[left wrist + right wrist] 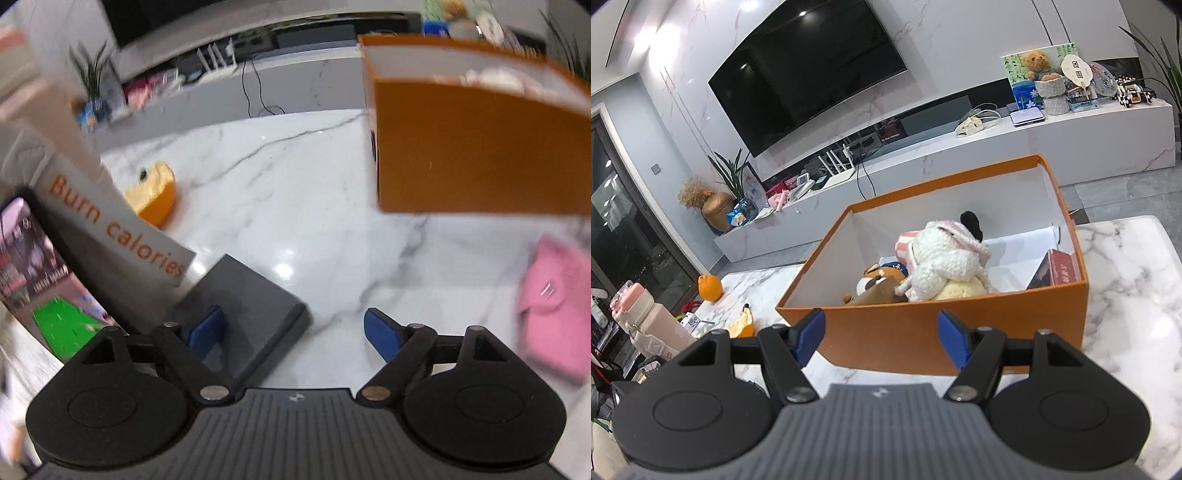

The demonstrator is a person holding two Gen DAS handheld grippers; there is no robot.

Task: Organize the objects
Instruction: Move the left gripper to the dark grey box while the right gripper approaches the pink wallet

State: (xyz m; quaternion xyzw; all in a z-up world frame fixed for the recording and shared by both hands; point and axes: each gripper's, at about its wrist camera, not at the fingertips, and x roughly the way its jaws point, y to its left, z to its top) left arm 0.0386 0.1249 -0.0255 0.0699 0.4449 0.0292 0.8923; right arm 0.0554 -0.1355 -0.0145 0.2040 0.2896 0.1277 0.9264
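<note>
Standing wide apart, the jaws of the left gripper (295, 332) hold nothing; its left finger is over the corner of a dark flat box (251, 306), the right one over bare marble table (295, 192). Free marble runs ahead to the orange box (480, 155), whose near wall is blurred. One pink soft thing (554, 310) is cut off at the right edge. One orange peel (155, 195) lies beside a card reading "Burn calories" (110, 229). Jaws of the right gripper (881, 338) are spread too, empty, before the orange box (942, 328). Inside it lies one white knitted toy (945, 262) on several toys I cannot count.
</note>
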